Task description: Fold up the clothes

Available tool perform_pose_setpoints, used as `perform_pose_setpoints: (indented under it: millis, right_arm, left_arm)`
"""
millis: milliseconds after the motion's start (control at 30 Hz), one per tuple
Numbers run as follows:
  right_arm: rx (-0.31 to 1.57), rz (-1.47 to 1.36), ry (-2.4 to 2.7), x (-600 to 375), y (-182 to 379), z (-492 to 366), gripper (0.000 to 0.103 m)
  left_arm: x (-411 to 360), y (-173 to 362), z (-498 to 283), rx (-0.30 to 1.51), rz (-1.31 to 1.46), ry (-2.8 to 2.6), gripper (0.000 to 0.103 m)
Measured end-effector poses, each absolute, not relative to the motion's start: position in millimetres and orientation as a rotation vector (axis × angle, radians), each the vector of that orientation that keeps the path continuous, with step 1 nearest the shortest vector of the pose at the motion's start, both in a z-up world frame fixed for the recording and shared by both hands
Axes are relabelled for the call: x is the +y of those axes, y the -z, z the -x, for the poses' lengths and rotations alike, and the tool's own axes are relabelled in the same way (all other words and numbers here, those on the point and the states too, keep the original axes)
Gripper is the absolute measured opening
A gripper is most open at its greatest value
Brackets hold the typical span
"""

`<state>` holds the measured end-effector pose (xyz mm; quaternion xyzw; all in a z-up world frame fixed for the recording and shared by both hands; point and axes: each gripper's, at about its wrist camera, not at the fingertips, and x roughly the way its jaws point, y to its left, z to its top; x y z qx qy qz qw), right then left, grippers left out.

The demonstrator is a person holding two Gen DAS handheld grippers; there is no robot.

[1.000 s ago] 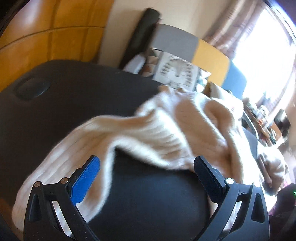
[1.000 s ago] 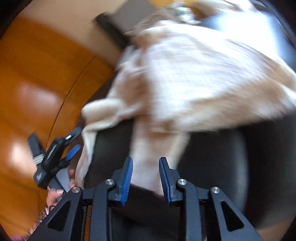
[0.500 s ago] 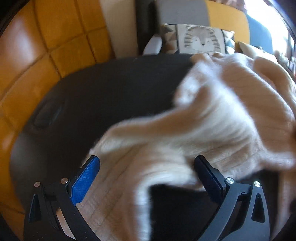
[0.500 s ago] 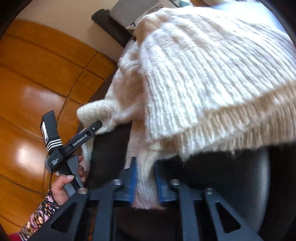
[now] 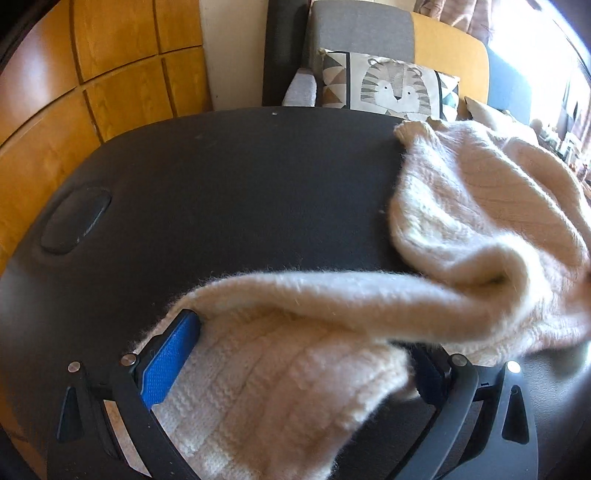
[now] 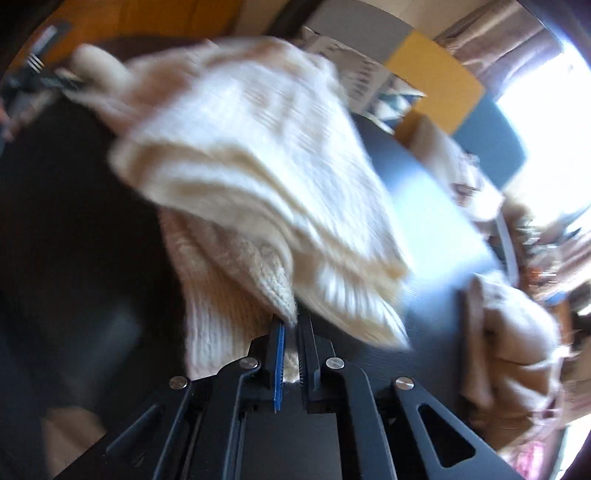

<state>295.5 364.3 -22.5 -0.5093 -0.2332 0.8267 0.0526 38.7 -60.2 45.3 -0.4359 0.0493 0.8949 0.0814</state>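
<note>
A cream knitted sweater [image 5: 480, 206] lies on the dark table [image 5: 221, 192], bunched toward the table's right side, with a long sleeve-like part trailing back from the heap toward the near edge. The left claw [image 5: 295, 354] stands wide open, and that trailing part of the sweater lies between its two fingers, against the blue pad [image 5: 166, 365] of the left one; the right finger is half hidden by the knit. The fingers are not pressed on the cloth.

In the right wrist view the right claw [image 6: 290, 328] is nearly shut, pinching an edge of the sweater [image 6: 258, 166] between its pads, and the cloth rises from the pinch in blurred folds above the table [image 6: 74, 240]. A second pale garment [image 6: 517, 332] lies on the table to the right of the sweater. Beyond the table's far edge stands a cushion with a tiger face [image 5: 395, 86] on a grey and yellow seat [image 5: 369, 29].
</note>
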Motion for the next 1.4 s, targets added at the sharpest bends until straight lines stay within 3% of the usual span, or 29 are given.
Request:
perform_pose_setpoints:
  millis: [233,500,567,633,733,833,1000,1100,1200,1300,1400]
  right_arm:
    - [-0.712,1.516,-2.203,471,29,-285,0.005]
    - [-0.440,1.456,-2.043,565,19,-296,0.007]
    - [-0.367,1.420,-2.064,559,11,-294,0.011]
    - [-0.291,1.358,-2.083,544,-3,-294,0.021]
    - [-0.082,1.144,-2.307,502,-38,-315,0.024]
    - [0.193,1.082,-2.577,432,-66,-305,0.029]
    - [0.825,1.405,-2.960,324,-42,-274,0.029]
    - [1.129,1.518,-2.888,277,-15,-258,0.029]
    - [1.382,1.573,-2.780,260,3,-243,0.029]
    - [1.497,1.607,-2.717,255,13,-234,0.030]
    - [1.516,1.580,-2.735,255,2,-235,0.014]
  left_arm:
    - [-103,-48,-3,0.109,1.348,-2.714,0.103]
    - [-140,-55,24,0.085,1.469,-2.798,0.103]
    - [-133,-61,14,0.099,1.500,-2.808,0.103]
    - [-120,-71,-4,0.116,1.447,-2.831,0.103]
    - [-95,-83,-44,0.088,1.336,-2.819,0.103]
    - [-73,-84,-88,-0.096,1.302,-2.696,0.103]
    - [-55,-66,-163,-0.550,1.297,-2.535,0.103]
    - [-63,-52,-209,-0.772,1.241,-2.496,0.103]
    - [-58,-51,-235,-0.697,1.185,-2.514,0.103]
    - [-49,-52,-254,-0.580,1.148,-2.526,0.103]
    - [-39,-48,-254,-0.518,1.188,-2.538,0.103]
